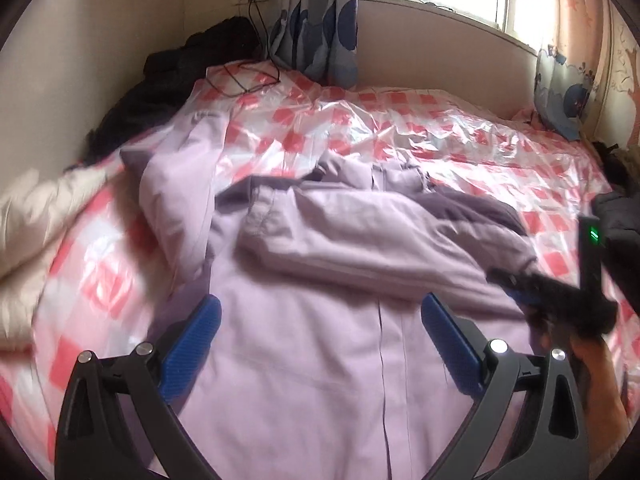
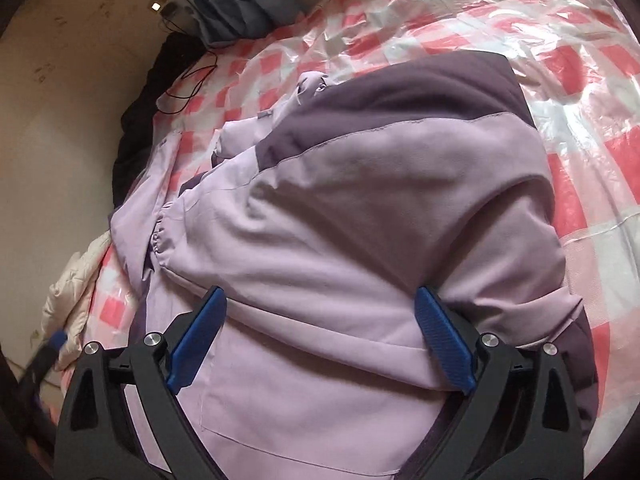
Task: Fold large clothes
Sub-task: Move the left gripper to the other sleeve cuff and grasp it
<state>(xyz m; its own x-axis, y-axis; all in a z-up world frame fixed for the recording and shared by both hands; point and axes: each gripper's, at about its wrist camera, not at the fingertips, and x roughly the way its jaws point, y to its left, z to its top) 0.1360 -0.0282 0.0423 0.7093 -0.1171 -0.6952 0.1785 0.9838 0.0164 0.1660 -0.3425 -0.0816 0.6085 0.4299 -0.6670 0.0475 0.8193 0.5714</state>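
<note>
A large lilac jacket [image 1: 320, 240] with darker purple panels lies spread on the bed, one sleeve folded across its front. My left gripper [image 1: 320, 300] hovers over the jacket's lower front, jaws wide and open with nothing between them. In the right wrist view the folded sleeve and shoulder of the jacket [image 2: 360, 200] fill the middle. My right gripper [image 2: 320, 290] is open just above that sleeve, and its blue pads do not press on the cloth. The left wrist view shows the right gripper [image 1: 560, 292] blurred at the jacket's right edge, held by a hand [image 1: 600, 376].
The bed's pink-checked cover [image 1: 440, 128] lies under crinkled clear plastic. Black clothes [image 1: 160, 80] and a black cable [image 1: 248, 76] lie along the far wall. A cream padded garment [image 1: 36, 220] sits at the left edge, a dark garment [image 1: 620, 216] at the right. Curtains [image 1: 316, 20] hang behind.
</note>
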